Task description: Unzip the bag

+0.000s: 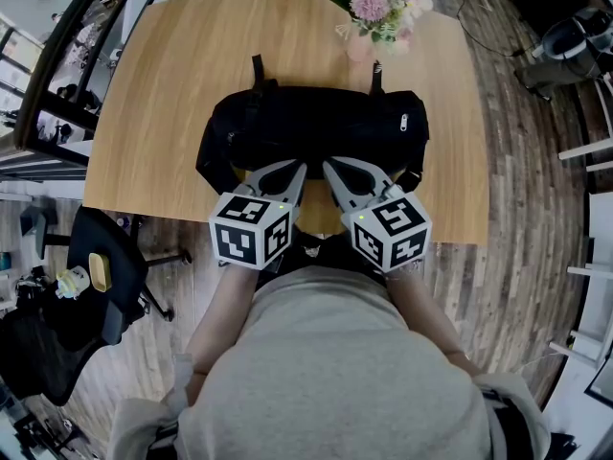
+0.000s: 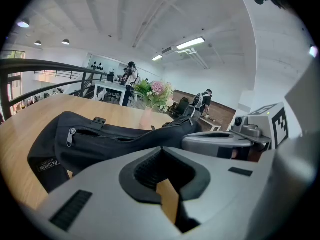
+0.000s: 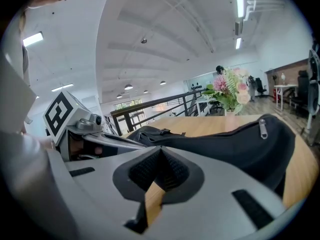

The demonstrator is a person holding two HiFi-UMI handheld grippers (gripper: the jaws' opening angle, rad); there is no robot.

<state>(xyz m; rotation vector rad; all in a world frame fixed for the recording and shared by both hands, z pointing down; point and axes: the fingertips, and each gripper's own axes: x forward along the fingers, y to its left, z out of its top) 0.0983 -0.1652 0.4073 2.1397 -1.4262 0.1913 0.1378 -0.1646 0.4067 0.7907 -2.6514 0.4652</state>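
Note:
A black zip bag lies across the wooden table, with a silver zipper pull near its right end. My left gripper and right gripper sit side by side at the bag's near edge, both shut with nothing between the jaws. In the left gripper view, the shut jaws point at the bag, and a zipper pull hangs at its left end. The right gripper view has the shut jaws before the bag, and a pull shows at the right.
A vase of pink flowers stands just behind the bag at the table's far side. A black office chair is on the floor to the left, beside a railing. The table's near edge lies under my grippers.

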